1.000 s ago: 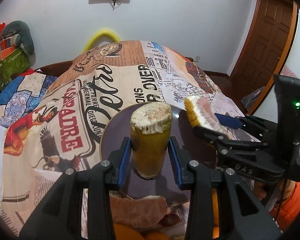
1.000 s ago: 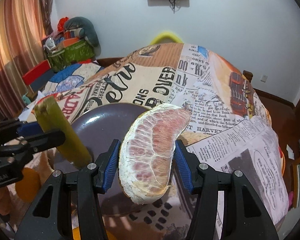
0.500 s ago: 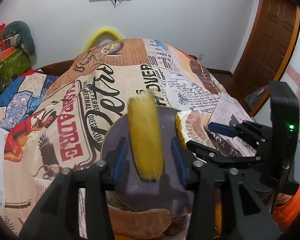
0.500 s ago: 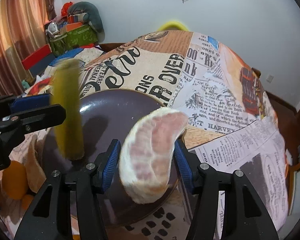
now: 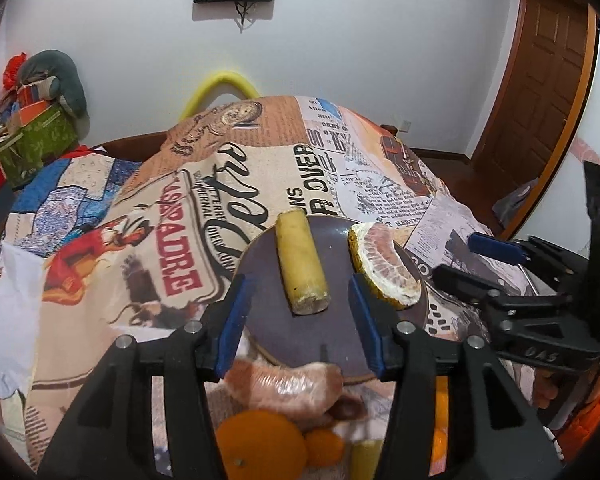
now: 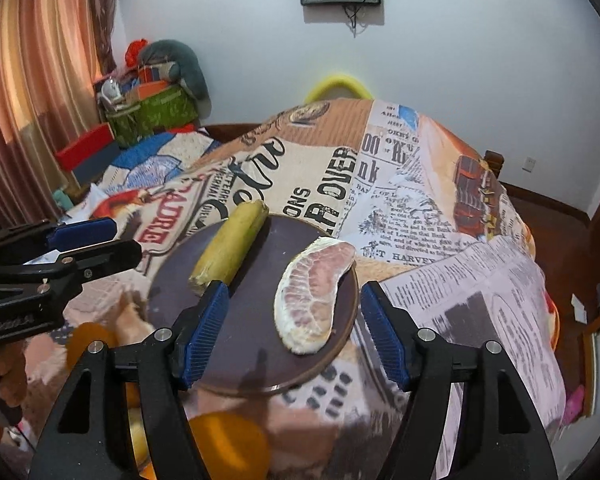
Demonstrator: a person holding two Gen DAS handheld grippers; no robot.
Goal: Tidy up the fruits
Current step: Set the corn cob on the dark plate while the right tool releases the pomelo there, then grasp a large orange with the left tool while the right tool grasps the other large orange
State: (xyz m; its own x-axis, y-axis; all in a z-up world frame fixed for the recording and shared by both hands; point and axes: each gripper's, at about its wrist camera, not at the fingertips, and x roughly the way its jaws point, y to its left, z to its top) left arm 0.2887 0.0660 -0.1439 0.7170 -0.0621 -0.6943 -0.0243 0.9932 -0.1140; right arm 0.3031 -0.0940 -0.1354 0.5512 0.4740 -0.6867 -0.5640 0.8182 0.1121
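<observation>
A dark round plate point(image 5: 332, 336) point(image 6: 252, 344) sits on the newspaper-print cloth. A yellow-green stalk piece point(image 5: 302, 266) point(image 6: 230, 252) lies on its left half. A peeled pomelo segment point(image 5: 384, 266) point(image 6: 310, 298) lies on its right half. My left gripper point(image 5: 300, 320) is open just behind the stalk piece, empty. My right gripper point(image 6: 294, 330) is open, jaws on either side of the pomelo segment without touching it. It also shows at the right of the left wrist view point(image 5: 532, 280).
Oranges point(image 5: 260, 444) point(image 6: 228, 444), another pomelo piece point(image 5: 288, 384) and a second stalk piece point(image 5: 364, 456) lie near the plate's front edge. The cloth-covered table point(image 6: 440, 208) falls away at the right. Boxes and cushions point(image 6: 156, 96) stand at the back left.
Both grippers have opened and pulled back. The stalk piece, held upright before, now lies flat on the plate. The pomelo segment has been let go and lies on the plate.
</observation>
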